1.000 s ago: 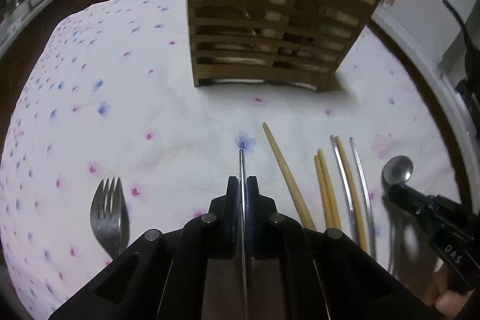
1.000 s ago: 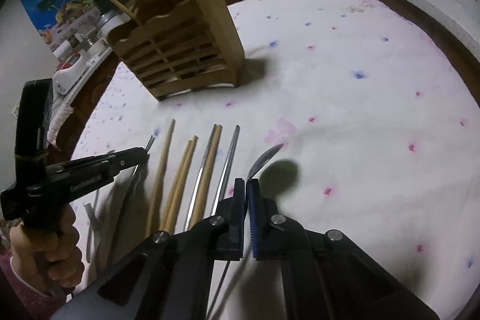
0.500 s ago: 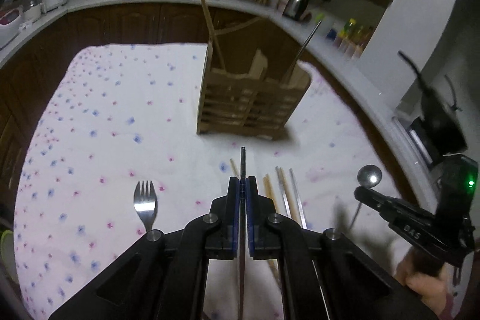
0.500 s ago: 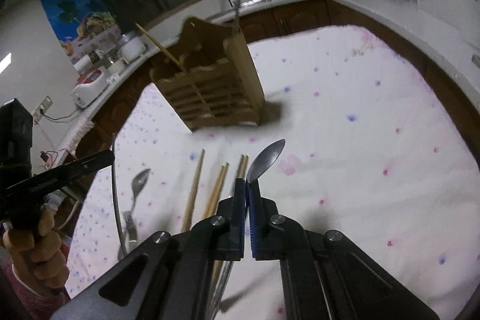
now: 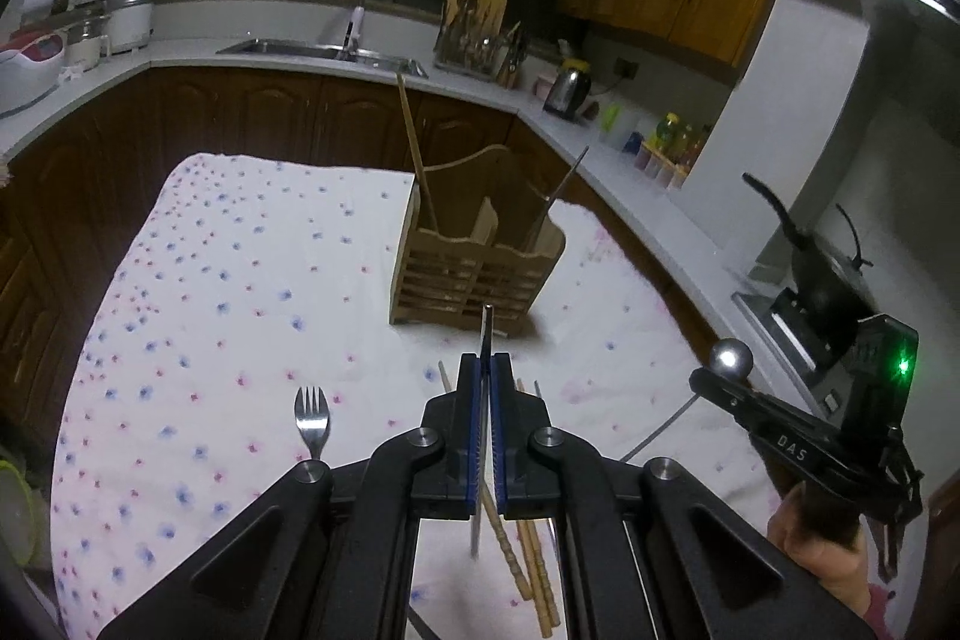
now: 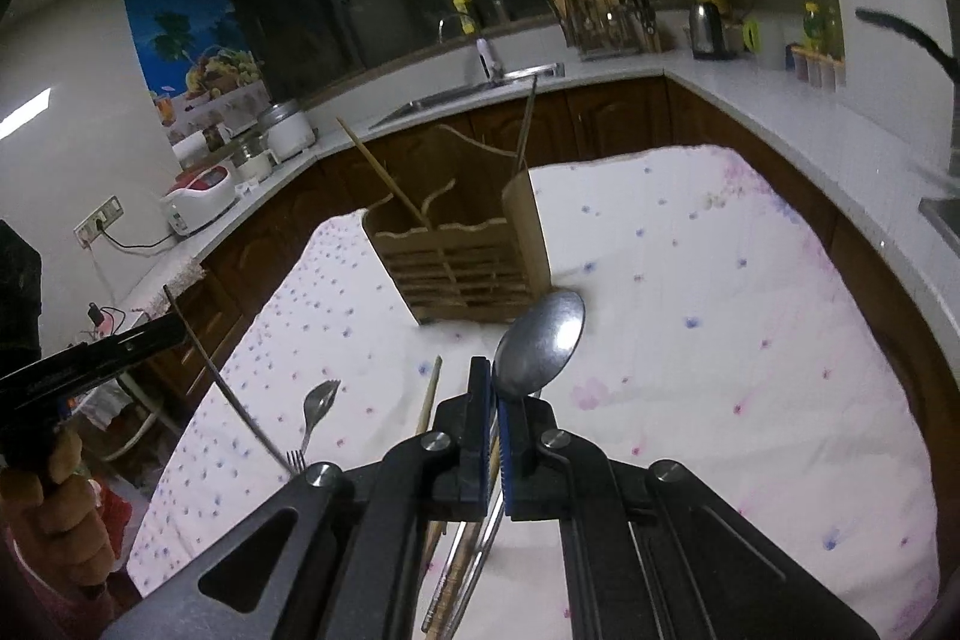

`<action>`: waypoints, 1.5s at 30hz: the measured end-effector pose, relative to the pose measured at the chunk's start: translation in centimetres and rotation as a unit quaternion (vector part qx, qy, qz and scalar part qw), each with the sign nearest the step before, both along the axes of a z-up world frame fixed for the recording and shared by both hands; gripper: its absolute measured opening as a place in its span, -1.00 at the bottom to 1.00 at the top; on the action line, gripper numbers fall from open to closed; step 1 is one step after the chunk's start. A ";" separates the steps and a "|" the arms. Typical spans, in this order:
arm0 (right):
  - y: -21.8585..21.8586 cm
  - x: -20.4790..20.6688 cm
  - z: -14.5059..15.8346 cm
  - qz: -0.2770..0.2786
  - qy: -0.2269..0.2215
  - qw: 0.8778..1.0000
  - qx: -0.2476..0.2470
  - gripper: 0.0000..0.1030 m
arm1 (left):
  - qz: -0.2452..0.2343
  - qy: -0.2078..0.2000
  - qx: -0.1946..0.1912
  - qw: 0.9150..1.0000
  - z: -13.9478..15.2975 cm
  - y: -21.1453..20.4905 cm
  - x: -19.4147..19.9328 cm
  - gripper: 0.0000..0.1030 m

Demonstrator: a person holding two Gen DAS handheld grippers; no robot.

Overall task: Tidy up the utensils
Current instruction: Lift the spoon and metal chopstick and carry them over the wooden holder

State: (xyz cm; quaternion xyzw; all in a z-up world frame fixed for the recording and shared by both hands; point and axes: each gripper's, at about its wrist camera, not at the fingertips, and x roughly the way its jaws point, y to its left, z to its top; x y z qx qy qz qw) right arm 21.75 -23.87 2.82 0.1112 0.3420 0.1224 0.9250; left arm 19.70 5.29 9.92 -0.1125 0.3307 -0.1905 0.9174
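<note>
My left gripper point(image 5: 486, 364) is shut on a thin metal chopstick point(image 5: 486, 334) and holds it high above the table. My right gripper point(image 6: 495, 382) is shut on a metal spoon point(image 6: 540, 346), bowl up; the spoon also shows in the left wrist view point(image 5: 731, 357). A wooden utensil holder point(image 5: 474, 268) stands on the flowered cloth with one wooden and one metal chopstick in it; it also shows in the right wrist view point(image 6: 462, 262). A fork point(image 5: 311, 421) and several wooden and metal chopsticks point(image 5: 528, 544) lie on the cloth below.
The table with the white flowered cloth point(image 5: 240, 280) is ringed by a dark-wood counter with a white top point(image 5: 630, 178). A sink point(image 5: 324, 51), a rice cooker point(image 5: 129, 17), a kettle point(image 5: 569, 85) and a knife rack point(image 5: 477, 34) stand on it.
Both grippers have risen well above the table with their utensils. The holder and the loose utensils now look farther away, and the kitchen counter has come into view.
</note>
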 end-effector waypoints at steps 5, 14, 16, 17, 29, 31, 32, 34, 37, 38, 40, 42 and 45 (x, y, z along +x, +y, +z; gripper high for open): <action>0.0 0.0 1.2 -0.002 -0.016 1.000 -0.004 -0.96 | 0.003 -0.019 -0.005 1.000 1.0 0.6 -0.5 -1.00; -0.9 0.2 1.5 -0.006 -0.022 1.000 0.002 -0.96 | 0.027 0.037 0.004 0.999 -2.0 1.9 2.8 -1.00; -1.1 0.2 1.4 -0.006 -0.022 1.000 0.008 -0.96 | 0.030 0.063 0.007 0.998 -3.2 1.6 4.5 -0.96; -1.3 0.2 1.4 -0.007 -0.022 1.000 0.008 -0.96 | 0.022 0.071 0.007 0.997 -3.7 1.3 5.3 -0.93; -4.0 0.6 0.3 -0.025 -0.012 0.999 0.017 -0.96 | -0.018 0.173 0.133 0.976 -12.7 -9.8 16.6 -0.34; -4.4 0.8 0.1 -0.027 -0.010 0.999 0.022 -0.96 | -0.019 0.185 0.144 0.972 -13.9 -10.7 17.8 -0.48; -4.5 0.8 0.0 -0.028 -0.009 0.999 0.023 -0.96 | -0.020 0.193 0.149 0.970 -14.7 -11.1 18.2 -0.54; -4.8 0.9 -0.3 -0.028 -0.007 0.999 0.027 -0.96 | -0.020 0.184 0.164 0.969 -15.4 -11.7 18.6 -0.78; -5.2 1.1 -0.5 -0.029 -0.004 0.999 0.034 -0.96 | -0.021 0.179 0.176 0.968 -15.8 -12.2 19.2 -0.92; -5.2 1.0 -0.5 -0.030 -0.004 0.999 0.036 -0.96 | -0.020 0.182 0.168 0.969 -15.7 -11.9 19.2 -0.94; -5.3 1.0 -0.5 -0.031 -0.005 0.999 0.039 -0.96 | -0.014 0.176 0.150 0.973 -15.1 -11.1 18.9 -0.94; -5.3 0.8 -0.2 -0.031 -0.008 0.999 0.039 -0.96 | -0.008 0.166 0.130 0.978 -13.9 -10.1 18.0 -0.95; -5.1 0.7 0.3 -0.029 -0.015 0.999 0.038 -0.96 | -0.008 0.142 0.084 0.986 -11.2 -8.4 16.2 -0.95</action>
